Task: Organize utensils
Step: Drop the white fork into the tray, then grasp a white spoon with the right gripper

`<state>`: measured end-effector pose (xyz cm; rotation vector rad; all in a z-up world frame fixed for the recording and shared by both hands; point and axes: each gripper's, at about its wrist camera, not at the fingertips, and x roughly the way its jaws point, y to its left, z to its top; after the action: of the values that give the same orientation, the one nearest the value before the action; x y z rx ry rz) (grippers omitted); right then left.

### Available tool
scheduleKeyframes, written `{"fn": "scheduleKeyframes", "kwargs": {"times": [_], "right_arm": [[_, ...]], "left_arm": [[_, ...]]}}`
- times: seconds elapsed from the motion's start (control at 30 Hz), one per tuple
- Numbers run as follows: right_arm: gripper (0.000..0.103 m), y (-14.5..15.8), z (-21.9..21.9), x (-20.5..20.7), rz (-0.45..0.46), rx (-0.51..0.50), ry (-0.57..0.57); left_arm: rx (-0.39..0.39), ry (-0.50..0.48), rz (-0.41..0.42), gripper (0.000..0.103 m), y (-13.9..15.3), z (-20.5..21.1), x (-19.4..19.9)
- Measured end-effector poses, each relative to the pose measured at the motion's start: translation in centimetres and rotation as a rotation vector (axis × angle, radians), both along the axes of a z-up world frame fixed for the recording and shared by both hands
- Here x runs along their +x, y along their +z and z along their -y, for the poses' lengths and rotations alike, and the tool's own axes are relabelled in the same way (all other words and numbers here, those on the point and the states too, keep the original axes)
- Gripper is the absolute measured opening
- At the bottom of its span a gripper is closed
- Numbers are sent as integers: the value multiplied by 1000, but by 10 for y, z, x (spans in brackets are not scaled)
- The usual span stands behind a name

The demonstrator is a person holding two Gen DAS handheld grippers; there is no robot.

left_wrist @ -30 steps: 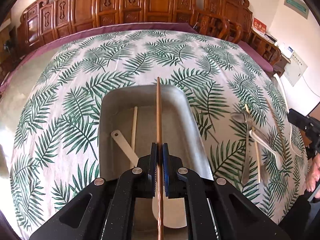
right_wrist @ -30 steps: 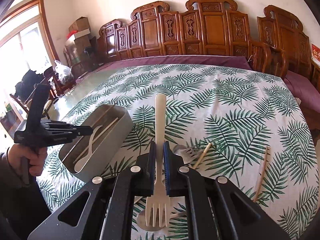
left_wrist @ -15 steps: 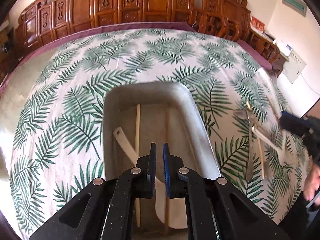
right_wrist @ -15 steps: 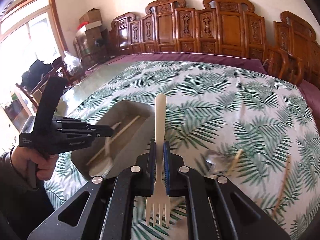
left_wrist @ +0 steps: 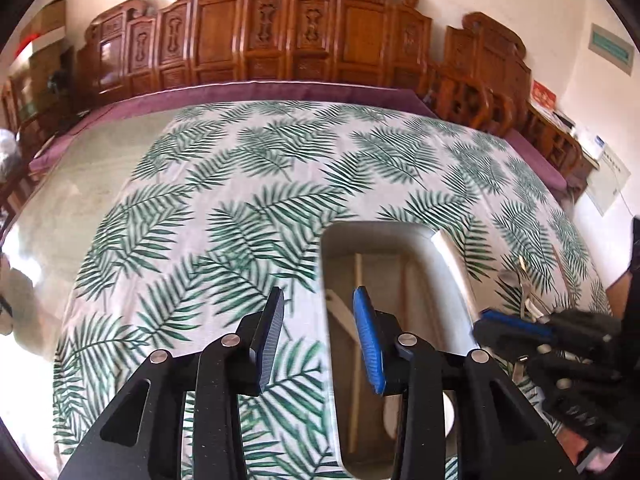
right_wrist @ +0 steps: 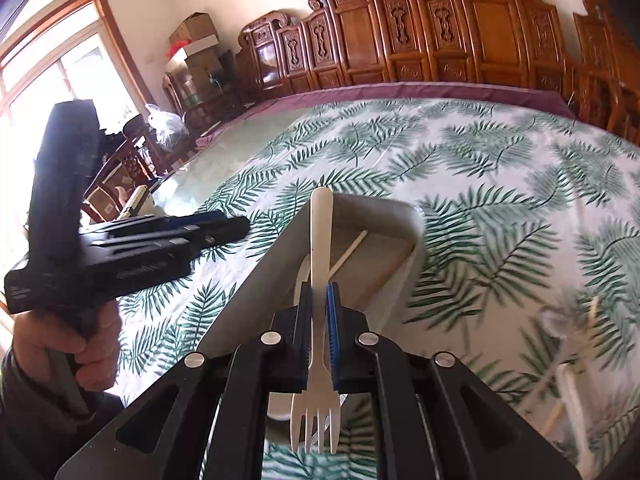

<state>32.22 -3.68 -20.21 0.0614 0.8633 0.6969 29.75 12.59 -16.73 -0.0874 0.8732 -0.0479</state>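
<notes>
My left gripper (left_wrist: pixel 318 296) hangs over the leaf-print cloth at the left rim of the grey metal tray (left_wrist: pixel 452 264), its jaws opening with nothing between them. In the tray lie two chopsticks (left_wrist: pixel 357 320) and a white spoon (left_wrist: pixel 340 312). My right gripper (right_wrist: pixel 318 292) is shut on a white plastic fork (right_wrist: pixel 321 232), handle pointing forward, tines toward the camera, above the tray (right_wrist: pixel 376 204). In the right wrist view the left gripper (right_wrist: pixel 240 226) is to the left of the tray, held by a hand (right_wrist: pixel 92 344). The right gripper (left_wrist: pixel 516 328) shows at the right of the left wrist view.
Several loose utensils (left_wrist: pixel 524 296) lie on the cloth right of the tray, blurred in the right wrist view (right_wrist: pixel 560 320). Carved wooden chairs (left_wrist: pixel 304 40) line the table's far side. A bare glassy tabletop (left_wrist: pixel 72 208) extends to the left of the cloth.
The left gripper let go of a brown chopstick, which now lies in the tray, then opened and drew left off the tray. The right gripper carried the fork leftward over the tray.
</notes>
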Motion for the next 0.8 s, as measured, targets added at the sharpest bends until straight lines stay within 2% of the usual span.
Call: {"fn": "scheduleKeyframes", "kwargs": {"times": [0.1,0.33,0.47,0.57,0.6,0.67,0.8], "right_arm": [[9,-12,-10,6,-36,1,1],[11,-23,-18,4,-41,-25,22],[12,-10,-2,-1,-12,-3,22],[12,13,24,-13,51,-7,19],[12,21,39,-18,72,-24,10],[13,29,65,-25,97,-58,-11],[19,29,118,-30,128,-159,-75]], "left_arm": [[-2,22,14,44,3,-9,-1],[-3,30,31,47,8,-11,-5],[-9,20,41,50,12,-4,-8],[-15,-3,49,54,15,10,-13],[-14,-13,52,58,17,15,-14],[-17,-41,61,59,20,28,-18],[-20,-100,78,62,27,58,-27]]}}
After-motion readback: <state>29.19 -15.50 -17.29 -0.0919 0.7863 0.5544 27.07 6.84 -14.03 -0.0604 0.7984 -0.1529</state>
